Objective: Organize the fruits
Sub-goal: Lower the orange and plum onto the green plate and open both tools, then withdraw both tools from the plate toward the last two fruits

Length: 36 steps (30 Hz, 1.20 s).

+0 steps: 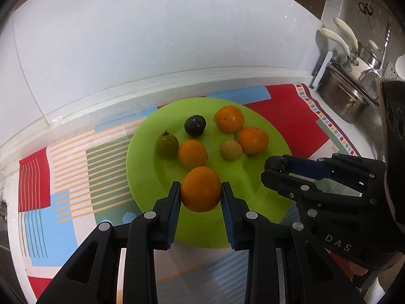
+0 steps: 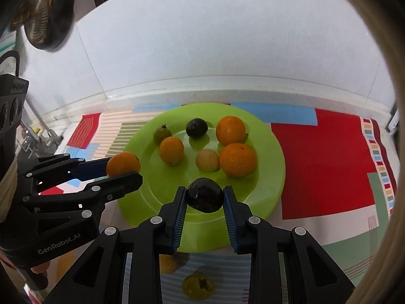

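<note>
A patterned cloth [image 1: 291, 116] of red, blue, green and striped blocks is covering a white counter [image 1: 106, 101] that is running along a white wall [image 1: 152, 38]. A green plate [image 1: 146, 167] is sitting on the cloth, holding three oranges, two dull green fruits, a pale one and a dark one.

The left gripper [image 1: 201, 190] is clamping an orange [image 1: 200, 188] between its blue pads, jaws narrowed onto it, above the plate's 6 o'clock rim. The right gripper [image 2: 205, 196] is squeezing a dark fruit [image 2: 205, 194] the same way, over the plate's near edge.

At 2 o'clock in the left view, steel pots [image 1: 344, 96] with cream handles are standing beside the cloth. At 10 o'clock in the right view a dark strainer [image 2: 45, 10] is hanging. Two more fruits [image 2: 197, 286] are lying on the cloth at 6 o'clock, under the right gripper.
</note>
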### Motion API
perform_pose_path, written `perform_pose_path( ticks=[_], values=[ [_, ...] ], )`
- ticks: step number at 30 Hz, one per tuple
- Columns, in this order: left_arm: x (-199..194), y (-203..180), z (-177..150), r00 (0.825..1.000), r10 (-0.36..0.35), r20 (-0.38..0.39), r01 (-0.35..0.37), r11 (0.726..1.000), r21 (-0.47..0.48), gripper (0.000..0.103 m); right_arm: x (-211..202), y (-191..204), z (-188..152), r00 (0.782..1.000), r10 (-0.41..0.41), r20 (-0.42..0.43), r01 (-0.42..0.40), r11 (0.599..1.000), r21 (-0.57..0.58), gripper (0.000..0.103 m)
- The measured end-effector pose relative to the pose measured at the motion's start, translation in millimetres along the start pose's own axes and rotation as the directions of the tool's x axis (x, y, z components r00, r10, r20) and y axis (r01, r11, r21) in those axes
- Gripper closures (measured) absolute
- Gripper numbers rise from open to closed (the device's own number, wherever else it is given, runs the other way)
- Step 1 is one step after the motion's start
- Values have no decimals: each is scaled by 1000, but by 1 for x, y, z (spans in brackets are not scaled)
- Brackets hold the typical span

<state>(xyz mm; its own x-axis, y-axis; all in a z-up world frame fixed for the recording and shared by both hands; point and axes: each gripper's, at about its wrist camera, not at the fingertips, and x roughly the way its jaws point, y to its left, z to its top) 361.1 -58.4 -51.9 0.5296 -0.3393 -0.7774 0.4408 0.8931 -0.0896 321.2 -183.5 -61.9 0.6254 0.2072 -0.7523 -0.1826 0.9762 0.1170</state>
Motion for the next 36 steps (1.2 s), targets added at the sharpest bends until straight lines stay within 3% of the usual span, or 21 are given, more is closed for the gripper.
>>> perform_pose_path(
  ticks=[4, 5, 11, 21, 36],
  values=[
    [-3, 0, 0, 999, 25, 36, -26, 1000, 15, 57, 2, -2, 0, 1000, -11, 3, 11, 1000, 13, 69],
    [-7, -1, -1, 998, 42, 50, -43, 999, 20, 54, 1, -2, 0, 1000, -19, 11, 19, 1000, 11, 64],
    [-26, -1, -14, 994, 77, 76, -78, 997, 12, 53, -14, -2, -8, 998, -48, 46, 48, 999, 14, 60],
    [-74, -21, -30, 981, 105, 164, -112, 993, 31, 42, -59, 4, -28, 992, -54, 113, 51, 998, 26, 60],
    [-117, -48, -54, 961, 72, 268, -104, 989, 109, 28, -108, 14, -54, 982, -70, 173, 71, 997, -4, 60]
  ],
)
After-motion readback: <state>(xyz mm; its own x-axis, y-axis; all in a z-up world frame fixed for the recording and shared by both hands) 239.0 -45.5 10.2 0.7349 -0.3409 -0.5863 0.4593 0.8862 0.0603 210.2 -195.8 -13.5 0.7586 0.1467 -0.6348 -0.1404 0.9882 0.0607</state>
